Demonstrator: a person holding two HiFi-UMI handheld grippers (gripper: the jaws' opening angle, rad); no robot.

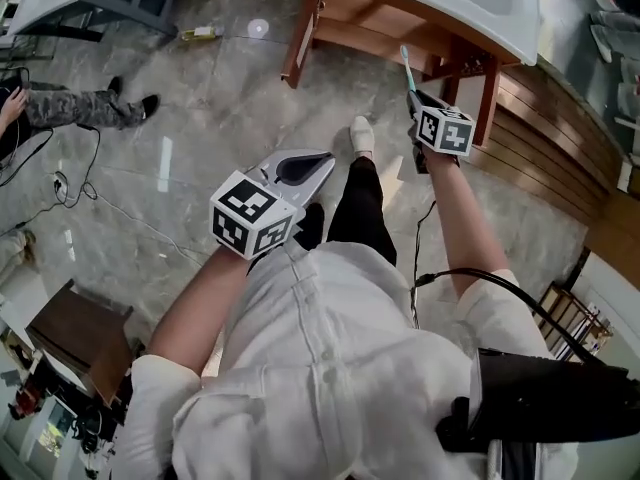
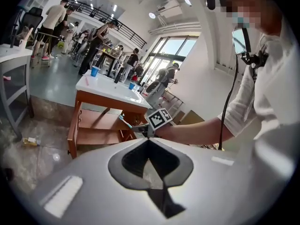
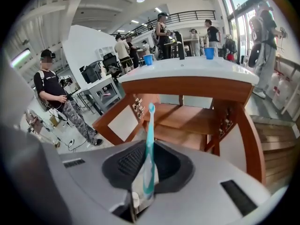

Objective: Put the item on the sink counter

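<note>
- Two grippers: the left gripper (image 1: 322,163) sits at centre frame in the head view and the right gripper (image 1: 416,98) at upper right, each with one marker cube.
- One toothbrush (image 3: 150,139), teal and white. The right gripper pinches its handle low between the jaws, and the bristle end stands up past the tips at centre frame.
- The left gripper view shows the left jaws pressed together with nothing between them.
- One sink counter (image 3: 201,69), a white top on a wooden frame (image 3: 243,125). The toothbrush is off it, in the air in front of the frame.
- Two blue cups stand on the counter, one (image 3: 148,59) at its left end and one (image 3: 209,53) further right. The head view cuts the counter at the top edge and shows neither.
- Only the left gripper view shows the right gripper from the side, toothbrush pointing towards the counter.
- Only the head view shows both arms at once and the person's white shirt (image 1: 330,368).
- One small bottle (image 1: 200,33) lies on the floor at upper left.
</note>
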